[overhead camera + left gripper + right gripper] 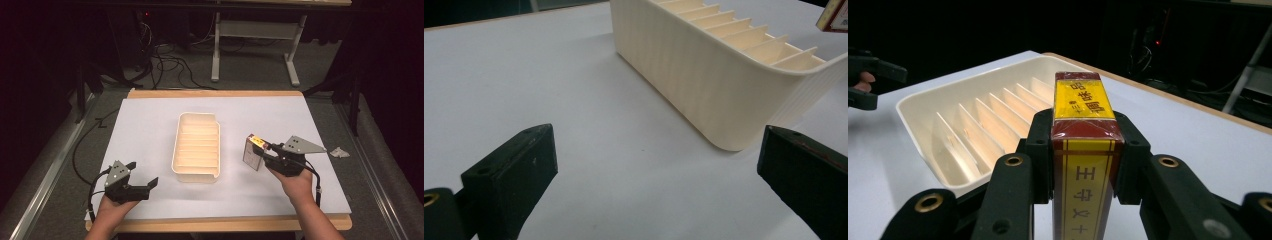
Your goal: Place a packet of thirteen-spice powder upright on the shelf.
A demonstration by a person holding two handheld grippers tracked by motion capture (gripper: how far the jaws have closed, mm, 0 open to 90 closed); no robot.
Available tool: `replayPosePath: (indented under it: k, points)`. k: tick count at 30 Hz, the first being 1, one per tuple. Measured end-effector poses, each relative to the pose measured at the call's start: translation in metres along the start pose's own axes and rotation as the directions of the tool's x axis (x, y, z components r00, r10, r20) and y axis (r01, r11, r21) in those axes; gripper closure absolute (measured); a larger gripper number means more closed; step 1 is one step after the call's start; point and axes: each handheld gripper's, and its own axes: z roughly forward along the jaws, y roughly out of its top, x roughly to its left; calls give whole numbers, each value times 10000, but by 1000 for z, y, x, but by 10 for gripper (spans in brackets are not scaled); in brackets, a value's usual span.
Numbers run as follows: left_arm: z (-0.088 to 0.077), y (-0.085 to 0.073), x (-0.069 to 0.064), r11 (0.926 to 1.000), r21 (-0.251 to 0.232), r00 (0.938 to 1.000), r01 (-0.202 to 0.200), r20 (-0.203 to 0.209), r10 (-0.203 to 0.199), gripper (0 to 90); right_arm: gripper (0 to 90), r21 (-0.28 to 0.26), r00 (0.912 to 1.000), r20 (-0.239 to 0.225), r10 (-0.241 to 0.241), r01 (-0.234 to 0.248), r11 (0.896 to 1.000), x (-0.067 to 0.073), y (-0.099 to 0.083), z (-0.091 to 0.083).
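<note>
The right gripper [263, 148] was clamped on a dark red and yellow box [1083, 150], its 2 jaws pressing the box's narrow sides, holding it above the white counter [150, 125]. Just to that gripper's left sat a cream tray [196, 145] with slatted dividers, empty. The left gripper [145, 182] rested low near the counter's front edge, jaws wide apart with nothing between them, the tray's corner [734, 100] ahead of it.
</note>
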Motion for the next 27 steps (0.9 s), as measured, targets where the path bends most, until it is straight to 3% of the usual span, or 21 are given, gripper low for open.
replayPosePath:
  k: [16, 27]
  points:
    - [-1, 0, 0, 10000, 69, 10000, -8, 91, 8, 34, 680, -678, 9967, -762, -291, 239, 9974, 6, 28, 32]
    - [-1, 1, 3, 10000, -19, 10000, -5, 5, 5, 34, 680, -996, 9839, -1661, -662, 500, 9938, 18, 47, 62]
